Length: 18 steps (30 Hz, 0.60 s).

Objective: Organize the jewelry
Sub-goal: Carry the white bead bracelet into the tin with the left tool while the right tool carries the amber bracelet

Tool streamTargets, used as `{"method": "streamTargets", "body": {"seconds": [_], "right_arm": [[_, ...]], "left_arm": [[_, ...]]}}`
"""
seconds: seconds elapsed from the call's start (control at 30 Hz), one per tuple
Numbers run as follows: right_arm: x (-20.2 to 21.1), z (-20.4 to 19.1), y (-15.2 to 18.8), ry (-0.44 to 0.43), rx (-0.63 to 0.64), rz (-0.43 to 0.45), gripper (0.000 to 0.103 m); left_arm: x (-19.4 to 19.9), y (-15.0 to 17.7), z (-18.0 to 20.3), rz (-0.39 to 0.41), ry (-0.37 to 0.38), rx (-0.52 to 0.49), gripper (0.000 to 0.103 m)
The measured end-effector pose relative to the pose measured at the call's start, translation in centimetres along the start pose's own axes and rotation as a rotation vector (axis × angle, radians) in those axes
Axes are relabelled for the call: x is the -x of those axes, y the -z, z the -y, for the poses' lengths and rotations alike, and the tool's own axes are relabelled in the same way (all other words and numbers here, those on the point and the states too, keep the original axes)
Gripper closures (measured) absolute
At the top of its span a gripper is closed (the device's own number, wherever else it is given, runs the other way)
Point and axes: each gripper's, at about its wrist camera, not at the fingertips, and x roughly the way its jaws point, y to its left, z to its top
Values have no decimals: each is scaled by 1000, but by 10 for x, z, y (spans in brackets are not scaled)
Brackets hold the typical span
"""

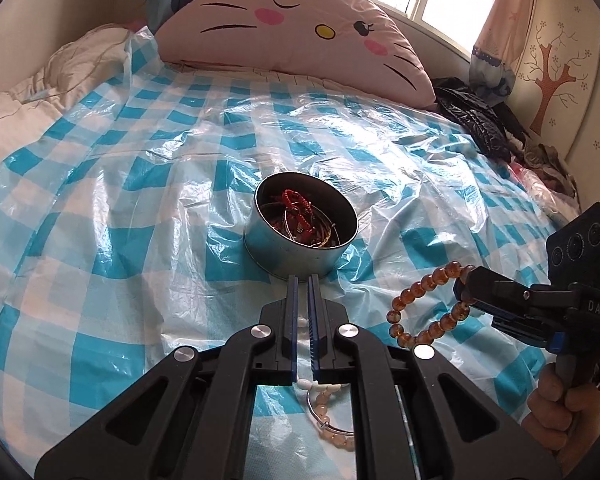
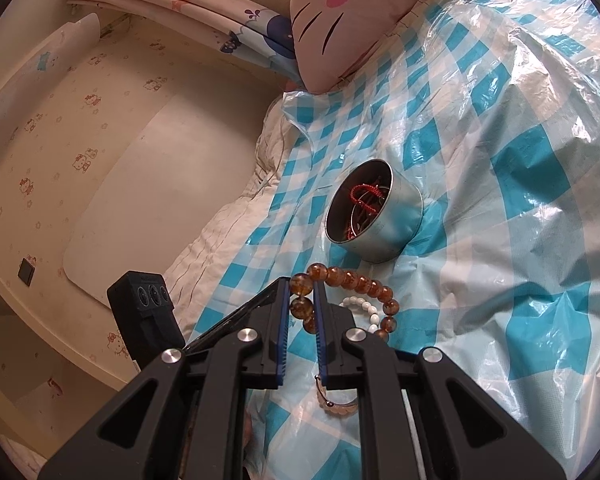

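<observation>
Amber bead bracelet (image 2: 342, 298) is clamped between the right gripper (image 2: 302, 300) fingers, its loop hanging to their right; only the left view shows the hand (image 1: 556, 412) holding that tool. Left gripper (image 1: 302, 284) fingers are together, empty, above white beads (image 1: 320, 390). Beyond both fingertips, the round tin (image 1: 300, 236) holds red cords and bangles, with open checked plastic sheet (image 1: 100, 200) around it.
</observation>
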Motion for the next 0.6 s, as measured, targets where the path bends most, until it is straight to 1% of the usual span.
{"method": "streamTargets", "body": {"seconds": [0.1, 0.17, 0.23, 0.27, 0.33, 0.4, 0.47, 0.5, 0.57, 0.6], "right_arm": [[-1, 0, 0, 0, 0, 0, 90], [0, 0, 0, 2, 0, 0, 90], [-1, 0, 0, 3, -3, 2, 90], [-1, 0, 0, 3, -3, 2, 90], [0, -1, -1, -3, -2, 4, 90], [1, -2, -2, -19, 1, 11, 90], [1, -2, -3, -23, 3, 13, 90], [1, -2, -3, -23, 1, 11, 90], [0, -1, -4, -10, 2, 4, 90], [-1, -1, -4, 12, 7, -2, 90]], "left_arm": [[1, 0, -1, -5, -2, 0, 98], [-7, 2, -1, -52, -15, -15, 98], [-17, 5, 0, -98, -80, -55, 97], [-24, 7, 1, -130, -101, -80, 96], [-35, 13, 1, -174, -149, -113, 91], [-44, 17, 2, -209, -176, -130, 77], [-49, 19, 1, -225, -205, -137, 68], [-51, 19, 0, -230, -204, -135, 64], [-52, 20, 1, -233, -204, -143, 60], [-54, 21, 2, -235, -211, -155, 60]]}}
